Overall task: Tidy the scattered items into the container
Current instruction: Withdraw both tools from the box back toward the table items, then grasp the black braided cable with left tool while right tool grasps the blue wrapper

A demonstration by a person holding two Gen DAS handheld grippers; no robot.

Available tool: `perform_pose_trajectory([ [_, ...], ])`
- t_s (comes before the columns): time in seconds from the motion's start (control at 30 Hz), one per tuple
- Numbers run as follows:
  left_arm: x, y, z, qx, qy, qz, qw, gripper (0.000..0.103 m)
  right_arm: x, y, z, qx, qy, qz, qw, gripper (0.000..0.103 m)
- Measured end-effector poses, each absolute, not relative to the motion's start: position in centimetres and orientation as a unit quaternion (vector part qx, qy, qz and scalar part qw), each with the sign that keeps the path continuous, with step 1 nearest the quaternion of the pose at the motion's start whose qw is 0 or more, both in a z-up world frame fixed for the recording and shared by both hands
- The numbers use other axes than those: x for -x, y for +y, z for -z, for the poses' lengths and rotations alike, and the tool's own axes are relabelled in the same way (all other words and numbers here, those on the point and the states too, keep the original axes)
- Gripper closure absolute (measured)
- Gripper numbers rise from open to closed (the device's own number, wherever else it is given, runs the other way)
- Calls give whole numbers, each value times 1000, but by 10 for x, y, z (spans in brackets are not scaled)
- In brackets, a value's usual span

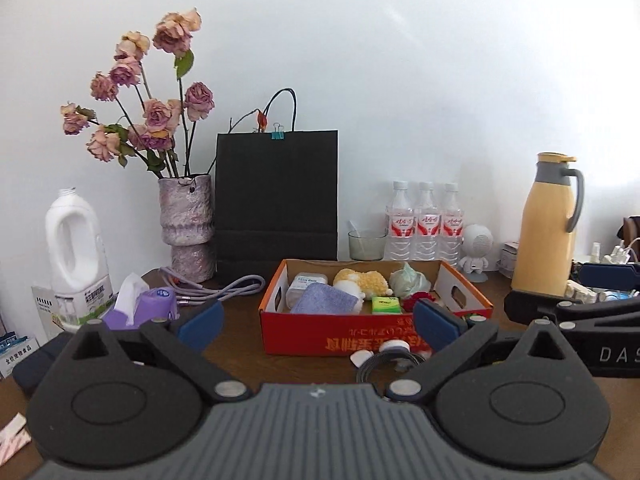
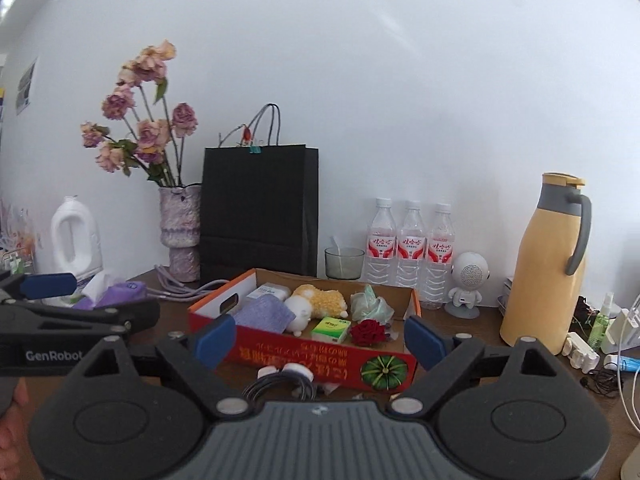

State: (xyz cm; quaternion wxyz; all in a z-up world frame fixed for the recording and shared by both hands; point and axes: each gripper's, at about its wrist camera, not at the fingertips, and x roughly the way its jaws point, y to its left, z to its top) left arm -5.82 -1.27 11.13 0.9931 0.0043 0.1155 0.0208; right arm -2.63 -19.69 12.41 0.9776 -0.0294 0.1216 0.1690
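Observation:
A red cardboard box sits mid-table, holding a purple cloth, a yellow-white plush, a green tissue pack, a red rose and a green crumpled wrap. A coiled black cable with white earbuds lies on the table in front of the box. My left gripper is open and empty, just before the box. My right gripper is open and empty, above the cable.
A vase of dried roses, a black paper bag, a white jug, a purple tissue pack, a lilac cable, three water bottles, a glass, a robot figurine and a yellow thermos ring the box.

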Motion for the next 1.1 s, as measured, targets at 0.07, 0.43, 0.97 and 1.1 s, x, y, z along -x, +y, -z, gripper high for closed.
perform_pose_trajectory([
  [0.07,96,-15,-97,-6,115,-21,993,0,61,-208,-113,17,119,-173,978,5],
  [0.43,150,-12,-49,-37,185,-15,982,0,148,-221,-65,32,150,-140,978,4],
  [0.97,-75,-69,-37,-150,255,205,933,41,55,-245,-57,17,199,-77,977,11],
  [1.1,-121,-80,-26,-154,304,227,912,43,41,-249,-55,26,203,-68,976,11],
])
